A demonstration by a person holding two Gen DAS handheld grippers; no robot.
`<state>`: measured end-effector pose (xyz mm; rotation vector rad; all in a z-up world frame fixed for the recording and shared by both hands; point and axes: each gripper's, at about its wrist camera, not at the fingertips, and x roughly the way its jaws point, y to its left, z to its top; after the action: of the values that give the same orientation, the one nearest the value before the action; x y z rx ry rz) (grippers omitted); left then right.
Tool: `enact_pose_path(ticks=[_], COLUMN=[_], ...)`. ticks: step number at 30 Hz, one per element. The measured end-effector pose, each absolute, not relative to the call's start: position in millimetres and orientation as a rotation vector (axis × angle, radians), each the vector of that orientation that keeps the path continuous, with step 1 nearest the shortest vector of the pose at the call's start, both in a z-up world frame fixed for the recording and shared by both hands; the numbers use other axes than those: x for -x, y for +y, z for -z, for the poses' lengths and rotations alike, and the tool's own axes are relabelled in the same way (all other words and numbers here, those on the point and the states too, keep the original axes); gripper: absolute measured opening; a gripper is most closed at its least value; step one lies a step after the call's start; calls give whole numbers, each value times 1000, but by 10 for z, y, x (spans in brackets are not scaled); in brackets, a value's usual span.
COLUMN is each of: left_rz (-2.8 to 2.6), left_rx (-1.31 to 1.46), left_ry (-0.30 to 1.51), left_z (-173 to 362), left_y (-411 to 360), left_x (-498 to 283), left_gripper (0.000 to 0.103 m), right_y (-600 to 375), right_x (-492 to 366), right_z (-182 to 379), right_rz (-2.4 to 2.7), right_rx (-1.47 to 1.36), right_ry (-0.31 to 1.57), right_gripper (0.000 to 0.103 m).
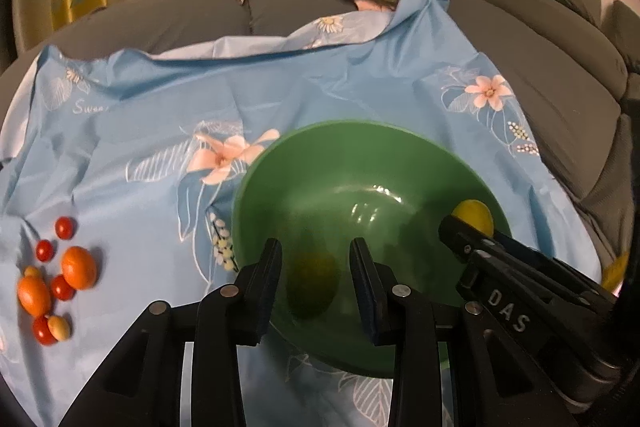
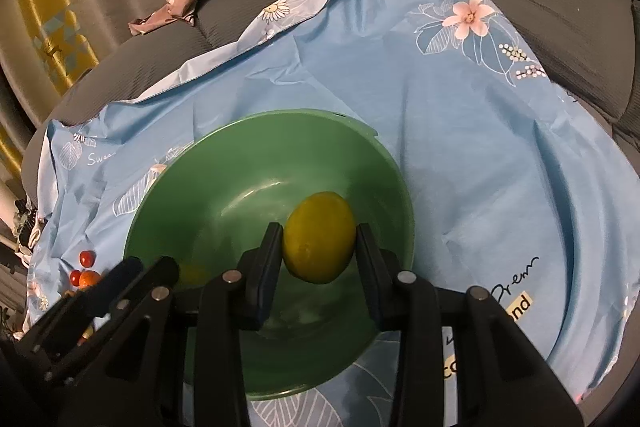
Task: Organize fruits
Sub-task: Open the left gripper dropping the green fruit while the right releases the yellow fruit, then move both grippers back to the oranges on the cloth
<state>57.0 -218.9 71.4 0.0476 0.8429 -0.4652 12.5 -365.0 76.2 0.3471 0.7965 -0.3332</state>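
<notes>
Above the green bowl (image 2: 224, 179), at the frame's centre, a yellow lemon (image 2: 320, 237) is being held between the pads of the right hand-held gripper (image 2: 318, 259). The left hand-held gripper (image 1: 316, 283) is being kept narrowly parted, apparently empty. Small fruits (image 1: 52, 279) are still lying at lower left, so most sorting is judged unfinished.

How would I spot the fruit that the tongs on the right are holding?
Find the big green bowl on the blue flowered sheet. Just above its inside hangs a lemon, pinched between the black right tongs. It is plain yellow and far bigger than the small red and orange fruits lying on the sheet.
</notes>
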Motion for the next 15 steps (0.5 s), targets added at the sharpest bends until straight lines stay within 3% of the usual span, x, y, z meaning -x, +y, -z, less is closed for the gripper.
enact_pose_path(ticks=[1, 4, 10, 15], left_rz=[467, 474, 402, 238], left_rx=[-33, 26, 115, 194], left_ry=[843, 854, 835, 775], left_z=[-742, -809, -986, -1141], left_y=[-2156, -2028, -1572, -988], left_x=[-567, -570, -540, -475], left_gripper=[34, 40, 43, 56], right_y=[-3644, -3618, -3618, -3483], right_x=[-120, -93, -68, -65], right_z=[-781, -828, -889, -949], right_rz=[325, 332, 283, 199], right_rx=[-345, -326, -362, -367], right_ry=[785, 762, 734, 714], right_gripper=[45, 55, 63, 66])
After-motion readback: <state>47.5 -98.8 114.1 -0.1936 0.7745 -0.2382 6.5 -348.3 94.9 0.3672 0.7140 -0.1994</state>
